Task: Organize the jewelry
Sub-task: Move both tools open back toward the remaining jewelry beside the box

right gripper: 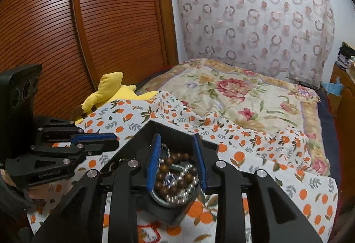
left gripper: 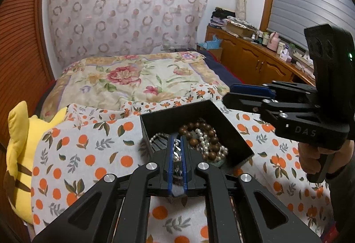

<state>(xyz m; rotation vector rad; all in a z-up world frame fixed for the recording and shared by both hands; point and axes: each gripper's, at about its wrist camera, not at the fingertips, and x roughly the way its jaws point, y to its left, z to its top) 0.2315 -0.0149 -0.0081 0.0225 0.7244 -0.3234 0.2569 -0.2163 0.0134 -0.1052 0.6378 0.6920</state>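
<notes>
Left tongs (left gripper: 177, 149) clamped on a silvery chain (left gripper: 176, 155) over the black box (left gripper: 233, 132) of beads (left gripper: 199, 132) – right tongs (right gripper: 177, 160) apart above it, on the bed

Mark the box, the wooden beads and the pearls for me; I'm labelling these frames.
box (left gripper: 230, 129): left wrist view, on its right inner wall.
wooden beads (left gripper: 213, 140): left wrist view, on a brown bead of the loop's right side.
pearls (right gripper: 177, 198): right wrist view, on the white strand near the box's front corner.
</notes>
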